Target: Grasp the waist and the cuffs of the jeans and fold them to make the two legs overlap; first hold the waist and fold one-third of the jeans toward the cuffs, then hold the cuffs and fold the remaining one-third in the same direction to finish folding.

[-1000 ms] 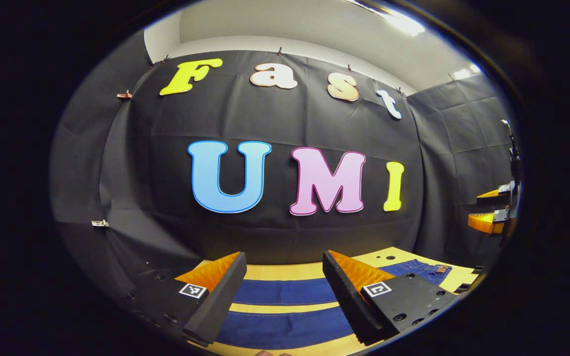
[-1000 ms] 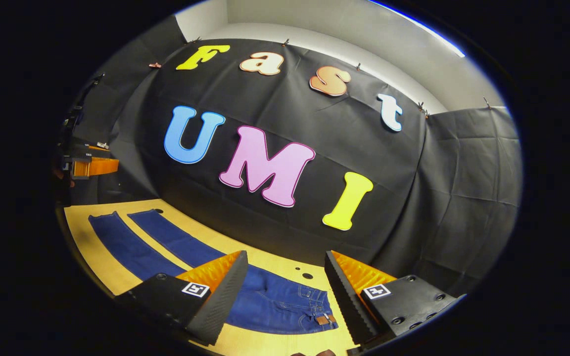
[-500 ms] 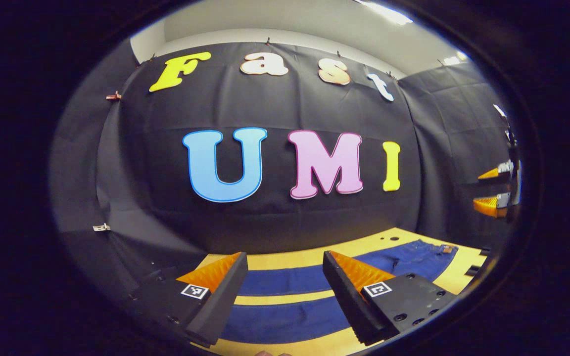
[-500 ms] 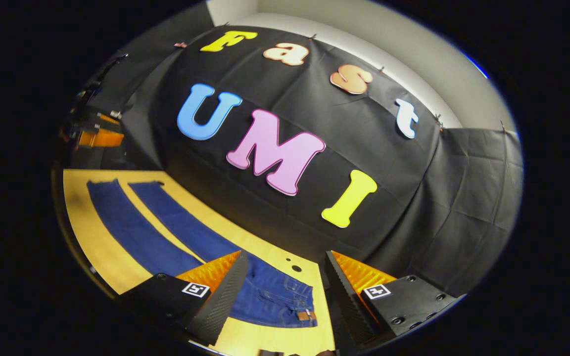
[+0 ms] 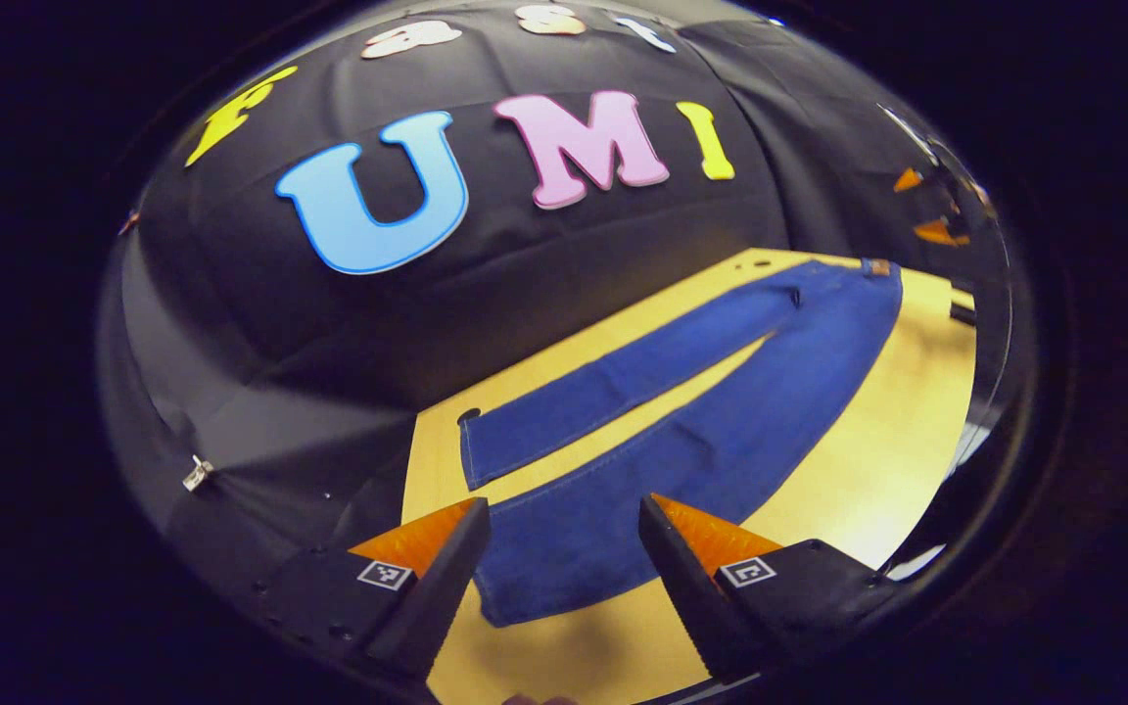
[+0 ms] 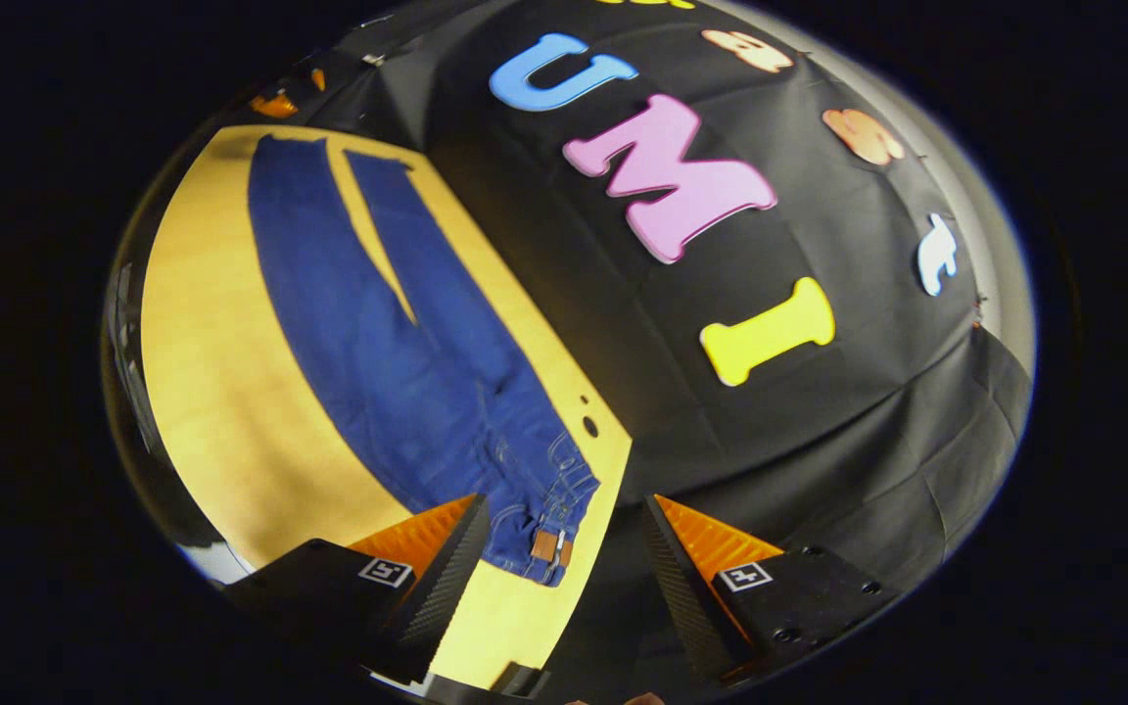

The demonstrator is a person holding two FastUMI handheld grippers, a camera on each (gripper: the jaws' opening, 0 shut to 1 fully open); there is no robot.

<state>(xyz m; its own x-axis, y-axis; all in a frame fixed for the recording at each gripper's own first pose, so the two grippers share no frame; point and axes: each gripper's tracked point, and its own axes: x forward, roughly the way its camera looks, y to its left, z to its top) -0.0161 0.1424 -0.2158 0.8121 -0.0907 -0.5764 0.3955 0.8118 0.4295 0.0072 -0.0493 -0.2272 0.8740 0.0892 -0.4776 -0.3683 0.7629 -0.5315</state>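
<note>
Blue jeans (image 5: pixel 681 421) lie flat and unfolded on the yellow wooden table (image 5: pixel 868 441), legs apart. In the left gripper view the two cuffs are nearest, and my left gripper (image 5: pixel 564 568) hovers open just above the nearer leg's cuff (image 5: pixel 544 578). The waist with its brown patch (image 5: pixel 879 266) is at the far end. In the right gripper view the jeans (image 6: pixel 398 352) run away from the waist (image 6: pixel 544 543), which lies just ahead of my right gripper (image 6: pixel 564 568). That gripper is open, holding nothing. The other gripper shows far off in each view.
The black cloth wall runs close along the far side of the table. Small round holes (image 6: pixel 589 426) dot the tabletop near the waist, and another hole (image 5: pixel 469 415) sits by the far cuff. Bare wood (image 6: pixel 221 392) lies on the near side of the jeans.
Both grippers have tipped downward and swung, so the whole length of the jeans now shows. Each has come closer over its end of the jeans. The jeans have not moved.
</note>
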